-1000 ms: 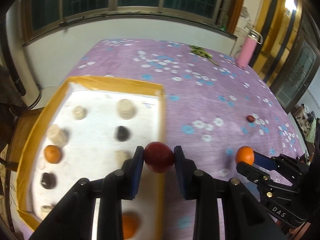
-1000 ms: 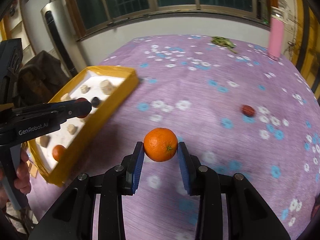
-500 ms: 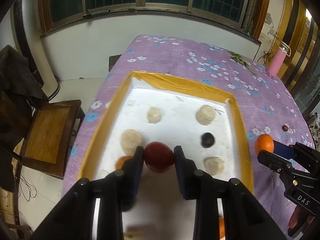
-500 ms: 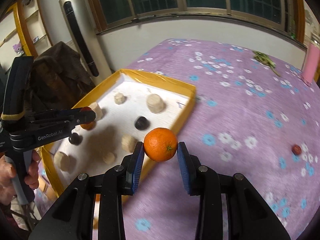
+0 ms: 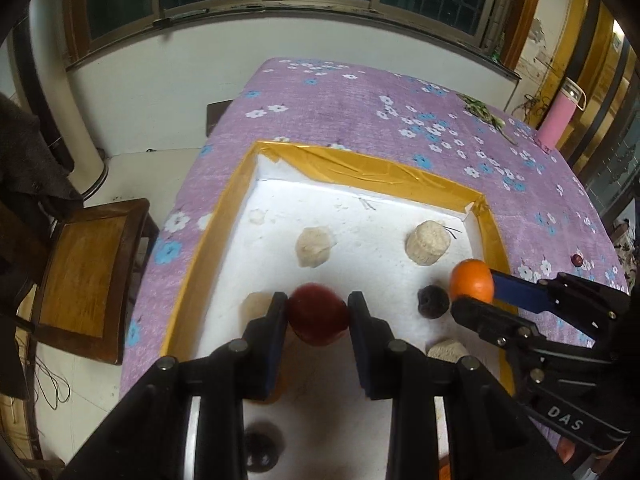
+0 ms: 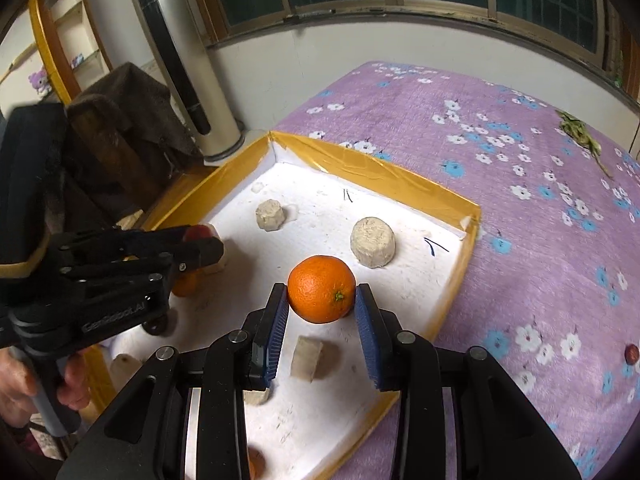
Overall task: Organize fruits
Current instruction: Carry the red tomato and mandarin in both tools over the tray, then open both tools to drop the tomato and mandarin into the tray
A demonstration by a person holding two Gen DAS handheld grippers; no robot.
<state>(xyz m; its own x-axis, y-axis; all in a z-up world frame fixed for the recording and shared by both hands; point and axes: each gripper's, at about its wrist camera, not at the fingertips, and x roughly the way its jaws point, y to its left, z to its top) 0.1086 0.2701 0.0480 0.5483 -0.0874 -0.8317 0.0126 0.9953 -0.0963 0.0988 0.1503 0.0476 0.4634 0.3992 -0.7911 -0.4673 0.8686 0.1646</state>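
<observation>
Jaws on both grippers are clamped on fruit: left gripper (image 5: 318, 316) pinches a dark red fruit (image 5: 318, 314), probably an apple; right gripper (image 6: 321, 312) pinches an orange (image 6: 321, 294). Both hang over the yellow-rimmed white tray (image 6: 384, 178) at the corner of the purple floral worktop (image 6: 520, 240).

Step, as I read it: carry phase done, placement pending. Next move calls for lowering each fruit onto bare white floor, clear of the beige lumps (image 6: 373, 242) and the dark round piece (image 5: 432, 301), then spreading the jaws. One small red fruit (image 6: 631, 354) sits loose on the cloth, well apart from the tray; likely a later pick.

Readable text: "GenRobot.AI" on the left gripper body in the right wrist view, "DAS" on the right gripper body in the left wrist view.
</observation>
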